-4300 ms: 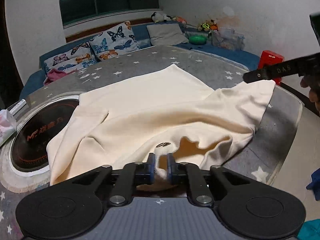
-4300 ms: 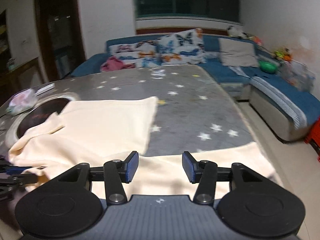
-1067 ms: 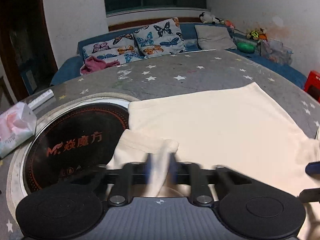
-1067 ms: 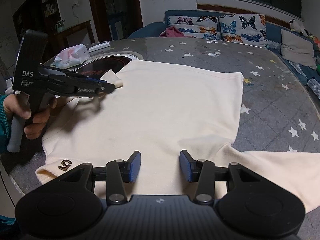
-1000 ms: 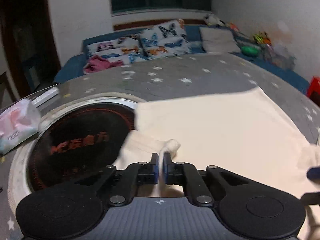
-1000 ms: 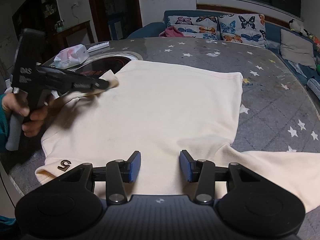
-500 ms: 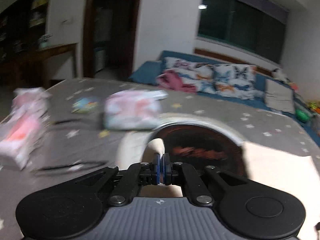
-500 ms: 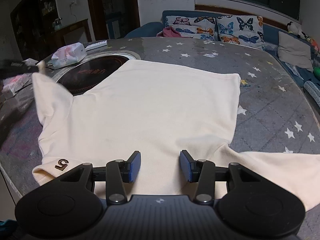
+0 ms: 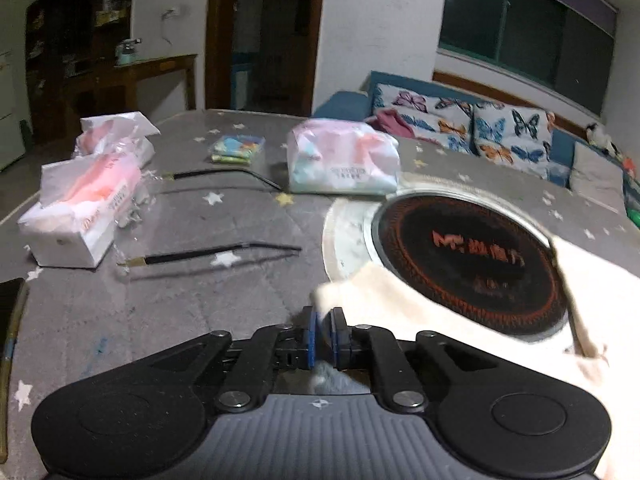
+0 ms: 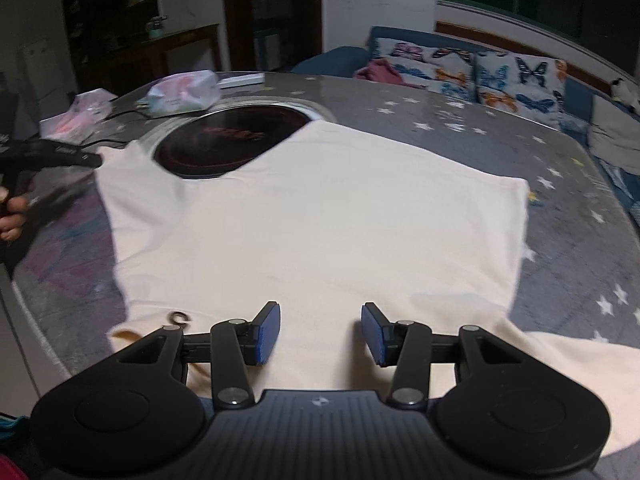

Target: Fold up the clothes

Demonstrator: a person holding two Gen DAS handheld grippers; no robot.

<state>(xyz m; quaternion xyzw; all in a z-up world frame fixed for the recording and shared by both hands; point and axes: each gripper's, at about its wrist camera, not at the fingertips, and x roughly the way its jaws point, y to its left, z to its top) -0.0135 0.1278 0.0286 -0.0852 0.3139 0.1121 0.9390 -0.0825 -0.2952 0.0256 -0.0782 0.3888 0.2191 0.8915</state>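
Note:
A cream T-shirt (image 10: pixel 320 216) lies spread on the grey star-patterned table (image 10: pixel 440 112), its number mark near the front left corner. Its left sleeve (image 9: pixel 384 296) is stretched out past the round black hob (image 9: pixel 468 264). My left gripper (image 9: pixel 324 334) holds the sleeve's tip between its blue pads while the jaws are opening a little. In the right wrist view the left gripper (image 10: pixel 94 159) sits at the far left, a hand (image 10: pixel 12 216) behind it. My right gripper (image 10: pixel 320 334) hovers open over the shirt's near edge, with nothing between its fingers.
Tissue packs (image 9: pixel 80 212) (image 9: pixel 344 164), a small colourful packet (image 9: pixel 238 148) and two thin black sticks (image 9: pixel 216 250) lie on the table left of the hob. A blue sofa with butterfly cushions (image 10: pixel 500 72) stands behind. The shirt's right sleeve (image 10: pixel 580 364) trails to the right.
My left gripper has carried the sleeve from on top of the shirt outward to the left, past the hob, and rolled. The sleeve now lies stretched out. The right gripper shifted slightly.

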